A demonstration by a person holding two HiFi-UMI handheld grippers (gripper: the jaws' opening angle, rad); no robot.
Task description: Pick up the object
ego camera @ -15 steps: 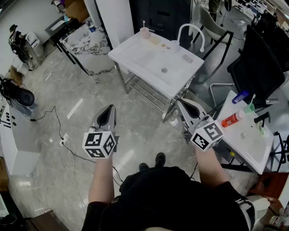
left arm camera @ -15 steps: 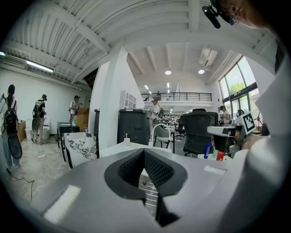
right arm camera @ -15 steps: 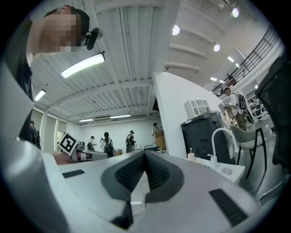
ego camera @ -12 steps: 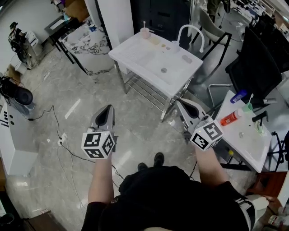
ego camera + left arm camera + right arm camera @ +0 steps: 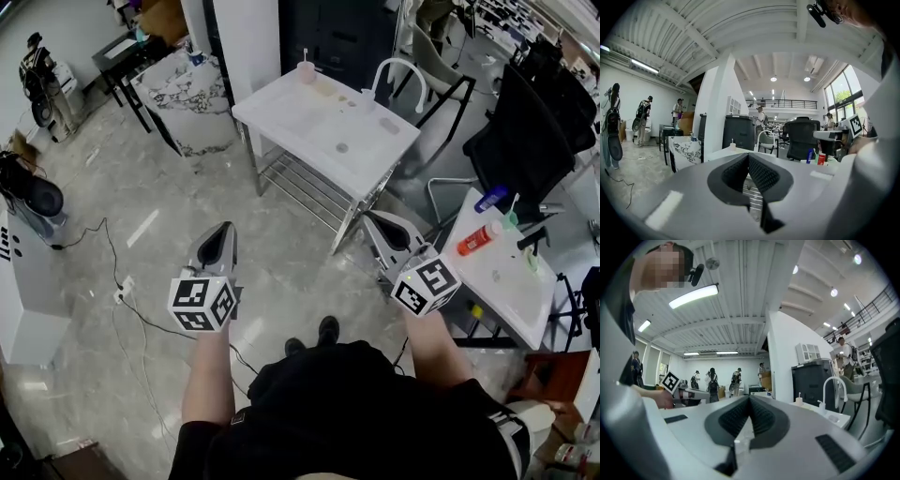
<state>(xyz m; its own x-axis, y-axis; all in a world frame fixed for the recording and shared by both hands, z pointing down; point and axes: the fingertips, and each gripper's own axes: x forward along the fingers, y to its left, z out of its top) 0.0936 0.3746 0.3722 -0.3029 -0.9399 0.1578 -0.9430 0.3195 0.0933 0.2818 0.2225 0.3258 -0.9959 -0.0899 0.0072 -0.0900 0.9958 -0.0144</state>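
Observation:
My left gripper (image 5: pixel 223 229) and right gripper (image 5: pixel 376 217) hang side by side over the floor, roughly level, both shut with nothing between the jaws. In the left gripper view the left gripper (image 5: pixel 748 157) has its ribbed pads pressed together. The right gripper (image 5: pixel 750 400) looks the same in its own view. Ahead stands a white sink table (image 5: pixel 281 105) with a curved faucet (image 5: pixel 394 67), a pink cup (image 5: pixel 306 71) and small items on top. To my right a second white table (image 5: pixel 511 305) carries a red bottle (image 5: pixel 477 239), a blue bottle (image 5: pixel 493 199) and a green bottle (image 5: pixel 512 220).
A black office chair (image 5: pixel 530 131) stands behind the right table. A marble-patterned side table (image 5: pixel 183 94) stands at the back left, with a white pillar (image 5: pixel 246 37) next to it. Cables (image 5: pixel 131 300) trail over the grey floor at left. Several people stand far off in the room.
Both grippers keep their places and stay shut. The head view has drifted a little, so the tables sit slightly differently in the picture.

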